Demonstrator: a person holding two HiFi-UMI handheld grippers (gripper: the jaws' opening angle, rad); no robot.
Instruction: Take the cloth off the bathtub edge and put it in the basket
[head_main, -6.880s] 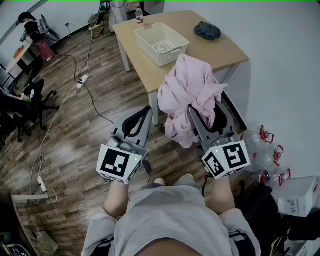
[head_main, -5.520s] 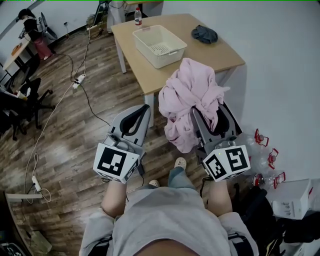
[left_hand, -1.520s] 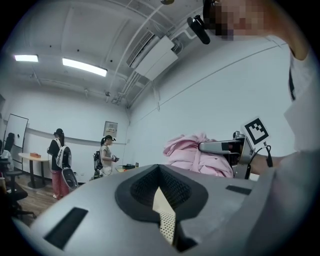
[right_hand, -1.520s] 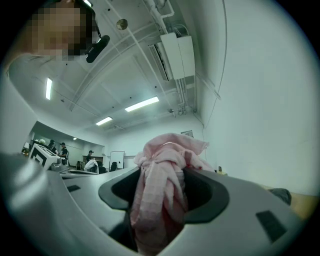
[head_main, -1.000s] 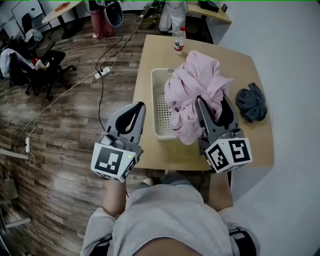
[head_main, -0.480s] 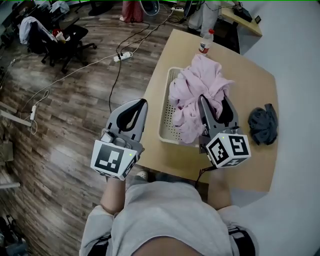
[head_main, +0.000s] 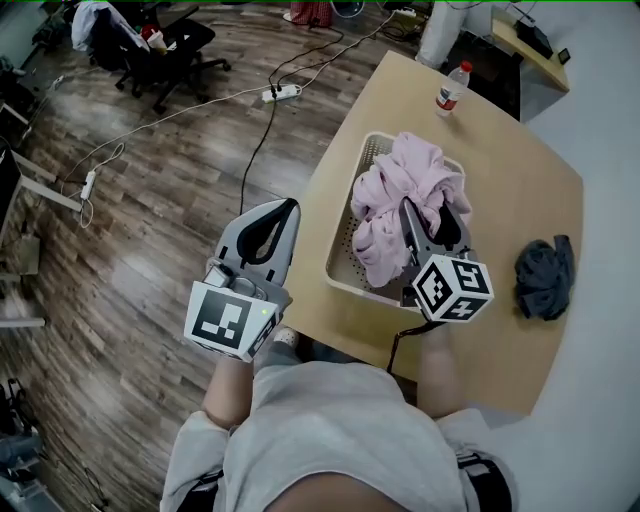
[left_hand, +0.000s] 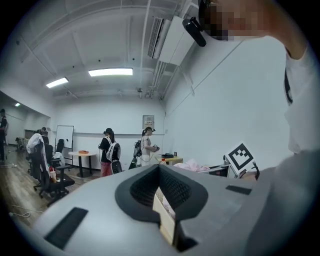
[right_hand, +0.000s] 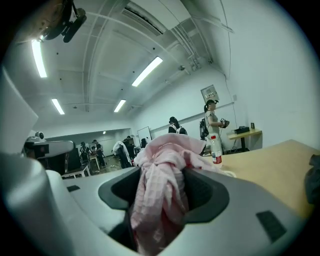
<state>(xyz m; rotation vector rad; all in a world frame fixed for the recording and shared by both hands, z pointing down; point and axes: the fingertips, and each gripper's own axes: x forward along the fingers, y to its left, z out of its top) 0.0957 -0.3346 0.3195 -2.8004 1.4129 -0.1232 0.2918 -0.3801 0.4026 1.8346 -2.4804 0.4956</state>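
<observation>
Right gripper (head_main: 432, 215) sits at the centre of the head view, its jaws part-way closed on a thick fold of the pink cloth (head_main: 400, 190). In its own view I can see that fold bunched between the pads and filling the gap. The rest of the cloth billows up past the tips and spills down on the near side.

Left gripper (head_main: 272, 215) is at lower left of the frame, out over the wood floor (head_main: 150, 220) and beside the table (head_main: 500, 200). Its tips are together and nothing is between them.

Under the cloth is the cream basket (head_main: 347, 240) at the table's left edge. The lower folds look to be inside its walls, though I can't tell whether they touch the bottom. A dark rag (head_main: 545, 275) lies well apart at right, and a water bottle (head_main: 450, 88) stands near the far edge at top.

No bathtub shows anywhere, so I judge the pickup and carry done. What's left is the drop: lower a touch, open the right jaws, and check that no fabric hangs over the rim.
</observation>
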